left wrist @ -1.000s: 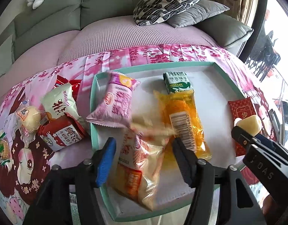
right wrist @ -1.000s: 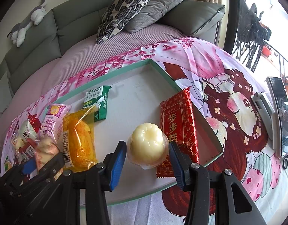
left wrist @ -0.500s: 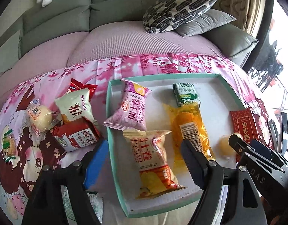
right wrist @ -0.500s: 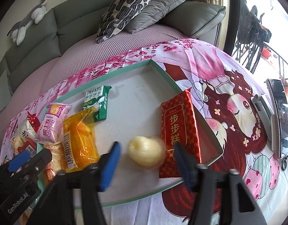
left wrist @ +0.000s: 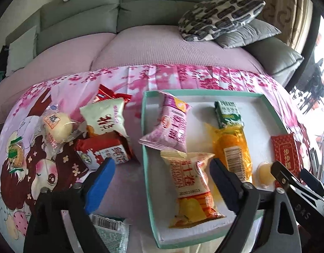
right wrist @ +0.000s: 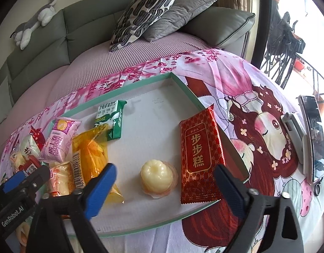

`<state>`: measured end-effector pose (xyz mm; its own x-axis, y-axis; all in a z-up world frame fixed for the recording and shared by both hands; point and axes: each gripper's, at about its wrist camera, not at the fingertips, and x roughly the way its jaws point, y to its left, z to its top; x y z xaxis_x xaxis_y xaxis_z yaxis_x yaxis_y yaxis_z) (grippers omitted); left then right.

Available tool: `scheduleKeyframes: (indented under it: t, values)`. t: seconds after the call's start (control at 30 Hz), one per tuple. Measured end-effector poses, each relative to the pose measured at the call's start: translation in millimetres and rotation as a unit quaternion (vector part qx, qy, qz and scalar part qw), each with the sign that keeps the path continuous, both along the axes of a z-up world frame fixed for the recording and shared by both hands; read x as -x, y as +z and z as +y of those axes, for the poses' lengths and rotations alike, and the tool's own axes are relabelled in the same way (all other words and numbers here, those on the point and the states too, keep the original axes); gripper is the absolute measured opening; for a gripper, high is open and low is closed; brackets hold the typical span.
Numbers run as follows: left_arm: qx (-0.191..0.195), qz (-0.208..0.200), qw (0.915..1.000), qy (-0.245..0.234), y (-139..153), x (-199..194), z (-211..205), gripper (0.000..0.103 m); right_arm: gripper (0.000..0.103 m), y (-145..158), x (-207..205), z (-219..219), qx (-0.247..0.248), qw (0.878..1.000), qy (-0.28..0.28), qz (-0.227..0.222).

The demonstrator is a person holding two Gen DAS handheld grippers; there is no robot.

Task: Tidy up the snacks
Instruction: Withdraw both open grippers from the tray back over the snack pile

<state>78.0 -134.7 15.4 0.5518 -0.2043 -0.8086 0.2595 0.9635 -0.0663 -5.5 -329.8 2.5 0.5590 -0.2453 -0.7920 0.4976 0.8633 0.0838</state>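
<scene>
Left wrist view has my left gripper (left wrist: 159, 181) with its jaws opening, pressing nothing; the yellow snack bag (left wrist: 191, 187) lies flat between them in the tray (left wrist: 148, 168), at its near left corner, below the pink packet (left wrist: 170, 128). More snacks sit on the cloth outside the tray's left edge. Right wrist view has my right gripper (right wrist: 165, 181) with its jaws also opening, clear of the pale jelly cup (right wrist: 156, 177), which rests near the tray's front edge just beside the red packet (right wrist: 199, 154).
</scene>
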Motion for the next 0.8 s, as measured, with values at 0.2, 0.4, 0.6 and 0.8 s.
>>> scheduleKeyframes:
  t: [0.2,0.4,0.6,0.8]
  values:
    - [0.002,-0.016,0.9997,0.020,3,-2,9,0.103,0.103,3,1,1,0.009,1.000,-0.001,-0.006]
    - [0.009,-0.013,0.9997,0.017,3,-2,10,0.103,0.103,4,3,0,0.012,1.000,-0.006,-0.003]
    - [0.009,-0.014,0.9998,0.006,9,3,10,0.103,0.103,8,3,5,0.020,1.000,-0.003,0.012]
    - [-0.002,-0.018,0.9998,-0.008,15,7,12,0.103,0.103,8,2,12,0.020,0.999,0.001,0.029]
